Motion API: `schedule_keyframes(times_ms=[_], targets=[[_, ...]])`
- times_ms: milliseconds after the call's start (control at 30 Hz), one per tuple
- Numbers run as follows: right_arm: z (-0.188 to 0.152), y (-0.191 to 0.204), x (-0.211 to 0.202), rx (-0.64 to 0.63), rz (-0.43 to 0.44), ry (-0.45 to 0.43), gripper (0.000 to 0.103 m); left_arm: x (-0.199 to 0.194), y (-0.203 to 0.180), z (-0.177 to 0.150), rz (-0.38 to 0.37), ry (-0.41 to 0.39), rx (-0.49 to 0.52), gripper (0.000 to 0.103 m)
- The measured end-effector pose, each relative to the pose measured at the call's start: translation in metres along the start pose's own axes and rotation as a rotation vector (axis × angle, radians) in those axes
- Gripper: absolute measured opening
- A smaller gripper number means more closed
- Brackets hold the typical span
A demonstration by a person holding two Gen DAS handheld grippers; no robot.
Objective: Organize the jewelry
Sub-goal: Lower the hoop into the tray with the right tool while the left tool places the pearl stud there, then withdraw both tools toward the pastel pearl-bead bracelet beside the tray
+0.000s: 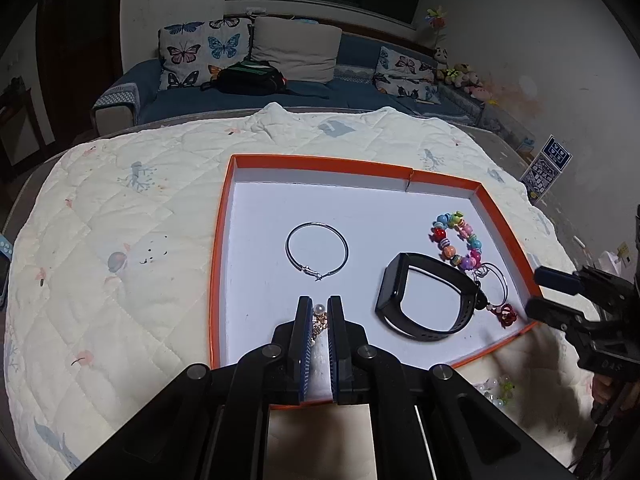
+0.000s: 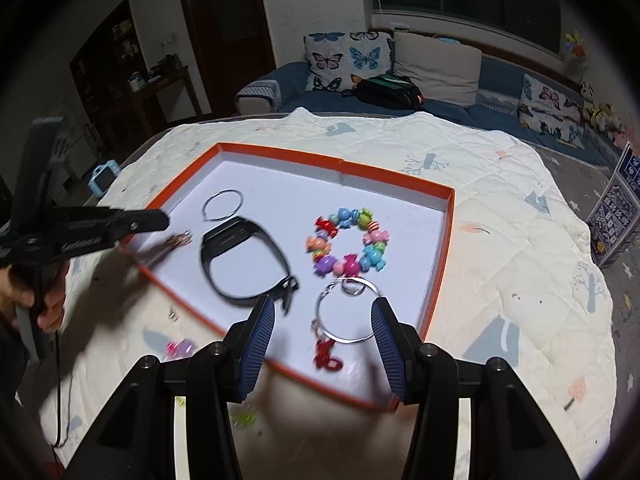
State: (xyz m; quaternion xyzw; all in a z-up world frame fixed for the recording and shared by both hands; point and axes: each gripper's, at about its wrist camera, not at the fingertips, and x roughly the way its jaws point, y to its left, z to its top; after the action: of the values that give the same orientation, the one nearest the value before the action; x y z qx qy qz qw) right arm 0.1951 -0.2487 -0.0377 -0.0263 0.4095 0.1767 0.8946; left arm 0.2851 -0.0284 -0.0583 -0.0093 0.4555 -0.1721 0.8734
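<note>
An orange-rimmed tray [image 1: 320, 164] with a white floor lies on a quilted bed. In it are a silver hoop [image 1: 317, 251], a black smart band [image 1: 426, 297], a colourful bead bracelet [image 1: 458, 242] and a thin ring with a red charm [image 1: 506, 314]. My left gripper [image 1: 320, 308] is shut on a gold chain with a pearl [image 1: 319, 320] over the tray's near edge. My right gripper [image 2: 324, 316] is open above the ring with the red charm [image 2: 346, 310], beside the band [image 2: 244, 260] and the bead bracelet [image 2: 348, 246]. It also shows in the left wrist view [image 1: 538, 292].
Loose beads [image 2: 180, 348] lie on the quilt [image 1: 120, 240] outside the tray's near edge. A blue toy watch [image 2: 104, 178] sits at the bed's left edge. A sofa with butterfly cushions [image 1: 200, 54] and a black bag [image 1: 250, 78] stands behind the bed.
</note>
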Motion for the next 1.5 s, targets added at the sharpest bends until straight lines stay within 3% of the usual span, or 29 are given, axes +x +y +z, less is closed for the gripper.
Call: schedule_keyframes(times_ms=[333, 500, 667, 1000, 1367, 1400, 1433, 1500], targets=[[-0.023, 0.022, -0.022, -0.016, 0.09, -0.013, 0.055, -0.005, -0.001, -0.003, -0.01, 0.001, -0.001, 0.008], [-0.036, 0.039, -0.017, -0.05, 0.144, 0.033, 0.04, -0.005, -0.002, -0.005, -0.018, 0.003, -0.005, 0.008], [-0.042, 0.05, -0.007, -0.09, 0.162, 0.072, 0.035, -0.007, -0.003, -0.008, -0.033, 0.0, -0.001, 0.008], [-0.044, 0.048, -0.005, -0.079, 0.156, 0.086, 0.035, -0.017, -0.006, -0.015, -0.09, -0.04, 0.019, 0.008], [-0.046, 0.052, -0.006, -0.097, 0.169, 0.099, 0.035, -0.053, -0.026, -0.05, -0.081, -0.097, 0.116, 0.01], [-0.046, 0.052, -0.005, -0.1, 0.17, 0.102, 0.035, -0.057, -0.027, -0.054, -0.082, -0.101, 0.123, 0.019], [-0.046, 0.052, -0.004, -0.103, 0.171, 0.107, 0.035, -0.061, -0.029, -0.059, -0.079, -0.108, 0.128, 0.043], [-0.047, 0.052, -0.004, -0.107, 0.169, 0.111, 0.035, -0.07, -0.033, -0.066, -0.065, -0.142, 0.141, 0.067]])
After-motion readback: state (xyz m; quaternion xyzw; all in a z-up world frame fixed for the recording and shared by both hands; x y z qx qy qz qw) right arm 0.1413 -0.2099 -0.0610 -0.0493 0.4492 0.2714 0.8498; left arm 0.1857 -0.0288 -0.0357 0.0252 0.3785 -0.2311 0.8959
